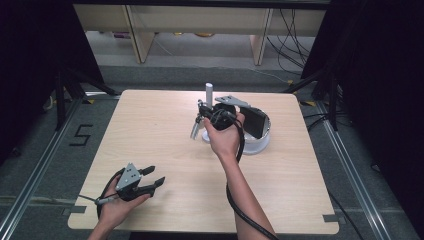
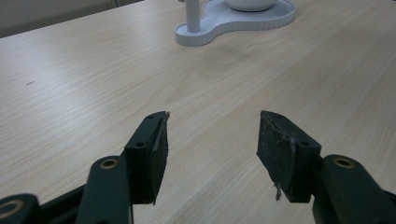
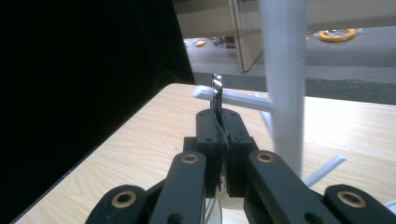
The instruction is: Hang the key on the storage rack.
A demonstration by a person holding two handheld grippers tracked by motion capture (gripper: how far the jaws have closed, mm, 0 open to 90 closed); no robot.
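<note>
the left hand (image 1: 116,207) rests at the near left, its left gripper (image 1: 152,176) lying low with jaws spread wide apart, while the right forearm (image 1: 242,192) reaches far toward the middle, the right gripper (image 1: 202,111) there with jaws pressed together.

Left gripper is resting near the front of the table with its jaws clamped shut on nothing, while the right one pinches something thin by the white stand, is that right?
Not quite: the left gripper has its jaws apart, as the left gripper view shows.
</note>
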